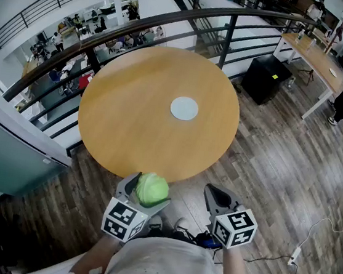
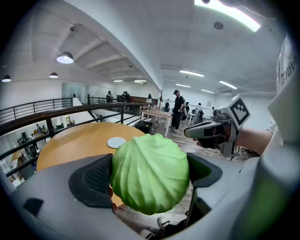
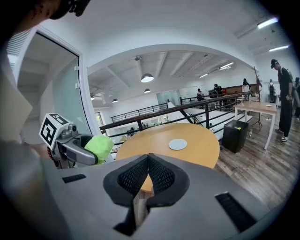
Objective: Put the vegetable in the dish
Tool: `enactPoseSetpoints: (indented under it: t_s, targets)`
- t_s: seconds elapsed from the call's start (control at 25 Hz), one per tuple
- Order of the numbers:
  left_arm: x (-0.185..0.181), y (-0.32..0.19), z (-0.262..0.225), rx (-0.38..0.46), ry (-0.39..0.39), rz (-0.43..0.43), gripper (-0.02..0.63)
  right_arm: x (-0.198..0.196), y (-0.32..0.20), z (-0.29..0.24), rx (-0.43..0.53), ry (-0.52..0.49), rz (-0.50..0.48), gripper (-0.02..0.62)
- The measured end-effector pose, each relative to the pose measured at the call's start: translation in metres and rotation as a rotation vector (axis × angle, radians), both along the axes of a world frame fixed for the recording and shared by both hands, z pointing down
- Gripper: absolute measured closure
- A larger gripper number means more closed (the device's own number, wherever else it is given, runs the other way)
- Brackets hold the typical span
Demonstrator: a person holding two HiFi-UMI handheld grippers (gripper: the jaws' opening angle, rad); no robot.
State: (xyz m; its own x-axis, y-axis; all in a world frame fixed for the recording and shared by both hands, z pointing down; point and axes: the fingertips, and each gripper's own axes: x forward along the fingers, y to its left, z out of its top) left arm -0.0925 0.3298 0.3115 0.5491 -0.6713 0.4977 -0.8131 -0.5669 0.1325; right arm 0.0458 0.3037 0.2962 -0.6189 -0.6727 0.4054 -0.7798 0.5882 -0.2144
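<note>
Head view has the cabbage (image 1: 151,190) clamped in the left gripper (image 1: 142,192), hanging just off the near edge of the counter (image 1: 124,121), dish (image 1: 184,108) well ahead mid-counter, right gripper (image 1: 214,194) closed, empty, alongside.

Open wood ran all round the dish (image 1: 184,108) near the middle of the round surface (image 1: 129,128), from the near edge inward. A dark railing (image 1: 228,41) curved close behind the far rim; plank floor (image 1: 278,177) lay open to its right.
</note>
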Motion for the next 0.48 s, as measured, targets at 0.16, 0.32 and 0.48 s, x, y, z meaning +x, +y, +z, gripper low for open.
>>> enactPoseSetpoints:
  t_s: [0.16, 0.32, 0.48]
  targets:
    - [0.002, -0.004, -0.003, 0.002, 0.001, 0.001, 0.121, 0.0, -0.004, -0.003, 0.004, 0.003, -0.007, 0.571]
    - [0.003, -0.009, -0.004, 0.005, -0.002, 0.001, 0.121, 0.002, -0.009, -0.006, 0.01, -0.02, 0.01, 0.571]
    - [0.004, -0.009, -0.002, 0.001, -0.007, 0.004, 0.121, 0.004, -0.012, -0.008, 0.018, -0.045, 0.024, 0.57]
